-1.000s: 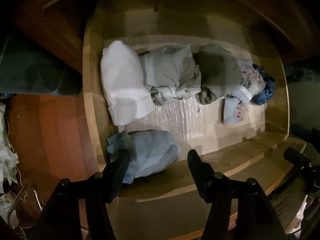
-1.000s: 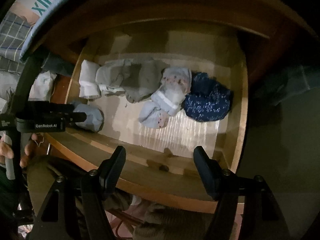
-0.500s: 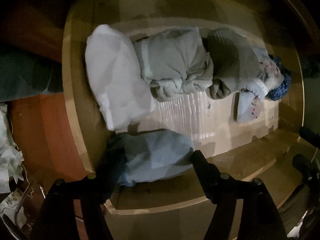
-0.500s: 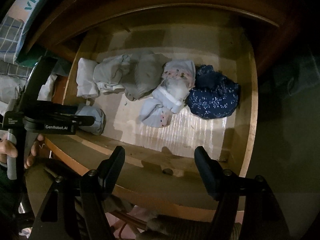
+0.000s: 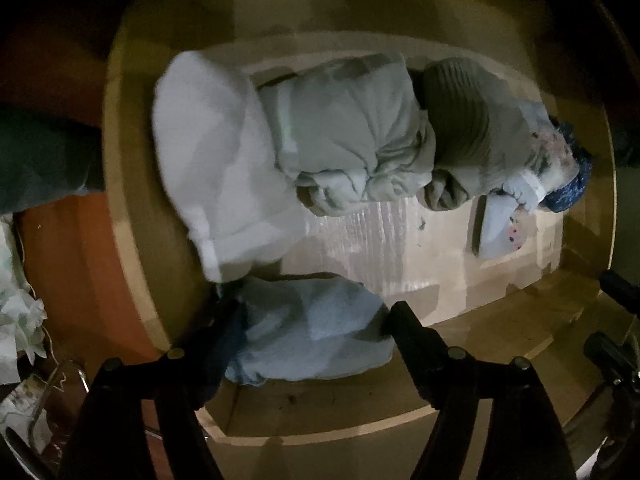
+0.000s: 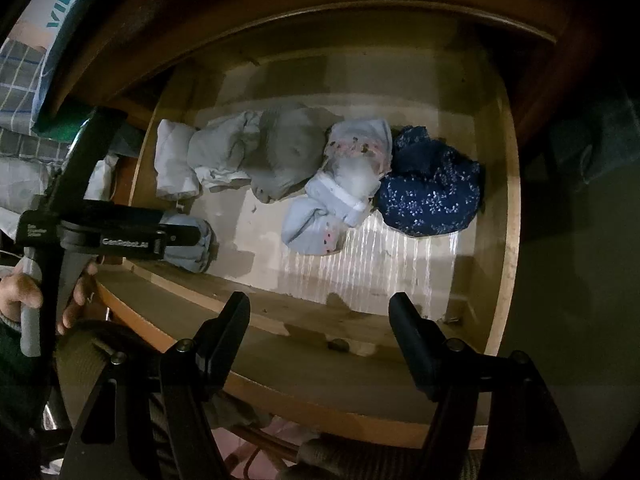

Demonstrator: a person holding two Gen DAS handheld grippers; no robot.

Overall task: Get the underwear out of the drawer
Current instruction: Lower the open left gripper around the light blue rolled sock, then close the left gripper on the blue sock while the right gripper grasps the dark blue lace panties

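Wooden drawer (image 6: 508, 208) seen from above, pulled open, with rolled and folded underwear lying on its pale bottom. Left gripper (image 5: 308, 320) points straight down into the drawer's near left corner, its two dark fingers standing on either side of a light blue bundle (image 5: 312, 336). Its jaws have just been opening and are spread wide; the bundle lies between them, close against the fingers, but whether the pads press on it cannot be told. In the right wrist view the same gripper appears side-on, its black body reaching across that bundle, with a person's hand (image 6: 24, 296) wrapped around the grey handle at the left edge.

Right gripper (image 6: 320, 320) hangs over the drawer's front rim, tilted steeply downward, jaws parted and nothing between them.

Along the back of the drawer, left to right, lies a row touching one another: a white folded piece (image 5: 216, 168), a pale grey roll (image 5: 352, 136), an olive ribbed roll (image 5: 472, 128), a light floral piece (image 6: 352, 176) and a navy floral bundle (image 6: 432, 196) beside the right wall
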